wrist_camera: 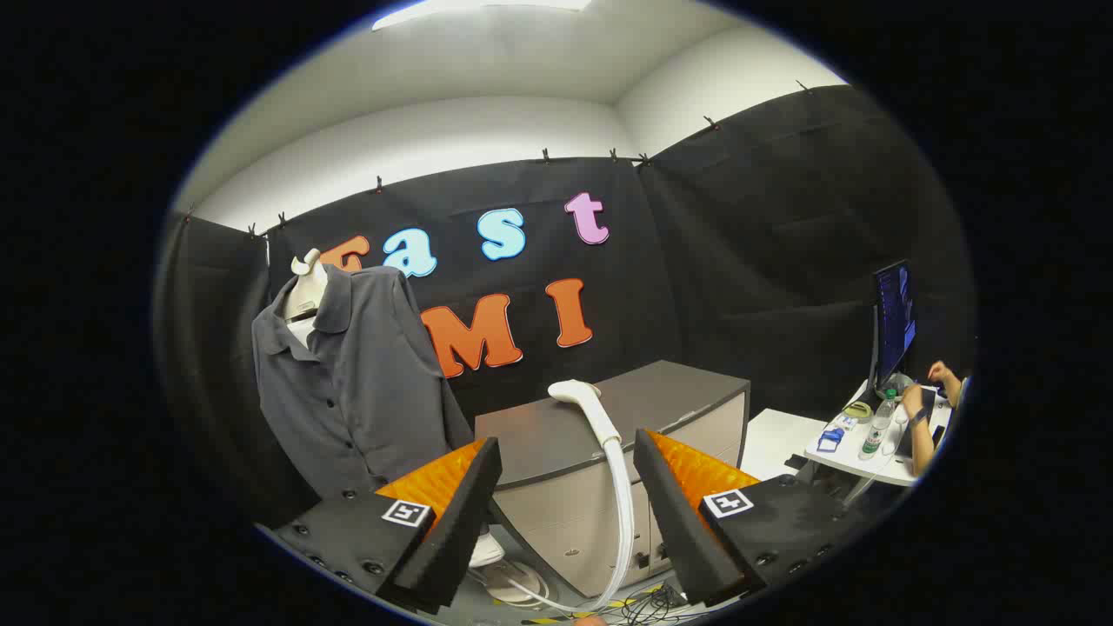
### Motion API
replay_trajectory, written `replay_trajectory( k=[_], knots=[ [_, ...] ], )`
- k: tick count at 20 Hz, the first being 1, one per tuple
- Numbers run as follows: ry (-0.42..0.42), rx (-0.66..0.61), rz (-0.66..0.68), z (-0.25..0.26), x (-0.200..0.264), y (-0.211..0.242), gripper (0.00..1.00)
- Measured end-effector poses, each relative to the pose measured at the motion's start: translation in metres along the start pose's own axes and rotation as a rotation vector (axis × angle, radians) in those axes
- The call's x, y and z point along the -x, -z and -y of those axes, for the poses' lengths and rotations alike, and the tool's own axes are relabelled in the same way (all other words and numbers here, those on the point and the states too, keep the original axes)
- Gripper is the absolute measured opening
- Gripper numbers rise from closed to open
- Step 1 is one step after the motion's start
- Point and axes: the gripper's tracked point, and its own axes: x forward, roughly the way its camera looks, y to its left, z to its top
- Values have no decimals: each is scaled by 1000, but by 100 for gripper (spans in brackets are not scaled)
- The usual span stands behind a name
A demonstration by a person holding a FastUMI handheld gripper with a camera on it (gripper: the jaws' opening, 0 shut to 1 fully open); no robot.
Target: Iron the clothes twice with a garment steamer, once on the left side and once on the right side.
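Gripper (565, 487): fingers spread apart, holding nothing.
Steamer head (584, 402): beyond the fingers on the grey cabinet (661, 396); likely light, rigid, slippery; grasp its neck, hose (626, 513) dragging.
Shirt (365, 374): soft, hanging on the mannequin, left.

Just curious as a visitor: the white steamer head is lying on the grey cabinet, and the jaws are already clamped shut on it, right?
Not quite. The steamer head does lie on the grey cabinet, but the gripper isn't clamped on it: its jaws stand wide open, with the head and its white hose in the gap ahead of them, untouched. The gripper view shows this.
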Motion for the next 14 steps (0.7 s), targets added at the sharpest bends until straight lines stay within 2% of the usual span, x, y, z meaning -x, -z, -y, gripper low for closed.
replay_trajectory(
  k=[14],
  knots=[
    [17,13,-5,7,3,-2,98]
  ],
)
